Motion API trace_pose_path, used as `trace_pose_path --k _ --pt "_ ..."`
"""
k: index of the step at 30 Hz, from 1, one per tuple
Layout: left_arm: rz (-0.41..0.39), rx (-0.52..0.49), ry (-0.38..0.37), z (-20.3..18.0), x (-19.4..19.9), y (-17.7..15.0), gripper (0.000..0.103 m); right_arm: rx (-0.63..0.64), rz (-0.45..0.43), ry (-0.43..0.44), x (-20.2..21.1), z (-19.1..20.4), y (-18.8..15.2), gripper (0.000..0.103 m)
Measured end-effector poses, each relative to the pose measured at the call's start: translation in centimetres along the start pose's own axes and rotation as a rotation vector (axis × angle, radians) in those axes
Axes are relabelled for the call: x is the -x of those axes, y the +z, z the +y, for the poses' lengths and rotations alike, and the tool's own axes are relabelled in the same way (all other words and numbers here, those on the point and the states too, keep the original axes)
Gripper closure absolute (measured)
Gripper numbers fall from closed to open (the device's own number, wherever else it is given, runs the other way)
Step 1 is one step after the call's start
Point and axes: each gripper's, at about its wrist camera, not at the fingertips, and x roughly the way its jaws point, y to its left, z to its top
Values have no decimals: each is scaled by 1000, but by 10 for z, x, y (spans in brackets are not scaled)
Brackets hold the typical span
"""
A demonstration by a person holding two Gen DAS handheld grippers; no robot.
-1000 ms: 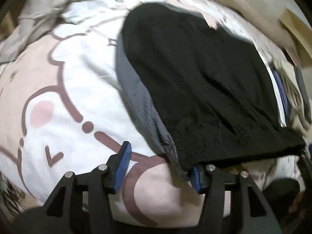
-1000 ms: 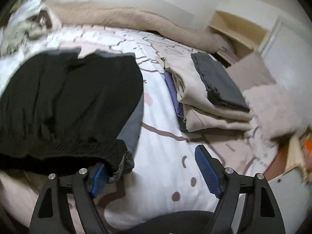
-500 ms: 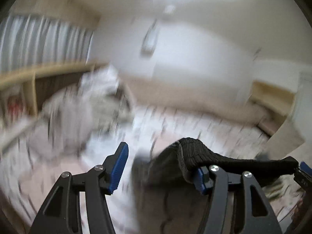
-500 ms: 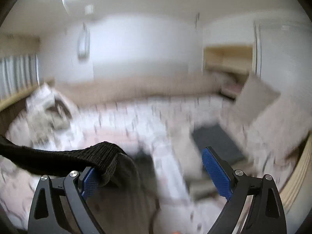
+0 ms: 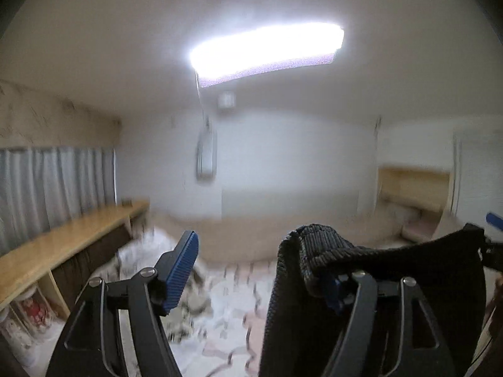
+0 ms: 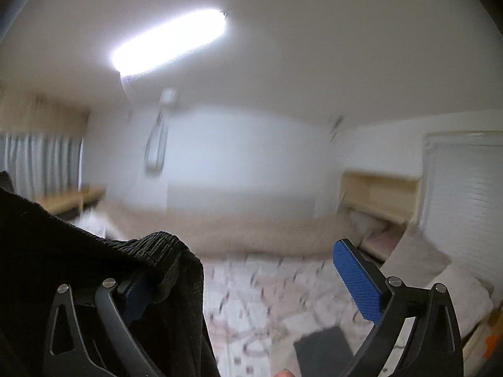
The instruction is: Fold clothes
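**Black knit garment lifted off the bed, hooked on both tongs**

Black ribbed-knit garment (image 5: 361, 308) hangs in the air between the two tools, waistband-like edge on top, body drooping below. Both wrist cameras are tilted up toward the ceiling and the long ceiling light (image 5: 267, 50).

Left gripper (image 5: 261, 270): fingers spread wide. Left blue pad is bare; the ribbed hem is draped over the right finger only. So it looks hooked, not pinched.

Right gripper (image 6: 248, 279): same picture mirrored. Jaws wide apart, right blue pad bare, black fabric (image 6: 94, 270) bunched over the left finger. Whether anything clamps the cloth behind the pad cannot be told.

Progress, as a judgement:
- Garment is held stretched between the two tools above the patterned pink-and-white bedsheet (image 6: 267, 295), not lying folded.
- Fits either shaking it out flat or carrying it through a fold; the views don't settle which.
- Dark grey flat folded item (image 6: 323, 352) lies on the bed low in the right view, so at least one piece looks done.
- Pale crumpled cloth (image 5: 188, 308) lies on the bed in the left view, too blurred to identify.

Writing/brands: none legible. Heavy motion blur on the room; wooden shelf (image 5: 63, 245) along the curtain side holds items too smeared to read.
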Motion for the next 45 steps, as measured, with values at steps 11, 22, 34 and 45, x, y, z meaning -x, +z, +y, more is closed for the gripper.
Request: trace_pose_path --k 11,22,34,45 --pt "-25 -133 217 -15 -141 23 30 40 123 -105 -160 40 33 1" --pt "245 -250 223 -17 -180 -172 23 12 309 -99 -182 42 -121 1" --pt "775 -704 184 -60 -220 -454 23 9 912 -105 -204 54 -412 1" --pt "805 -926 150 -79 -173 -459 23 259 832 -138 -164 72 -404 1"
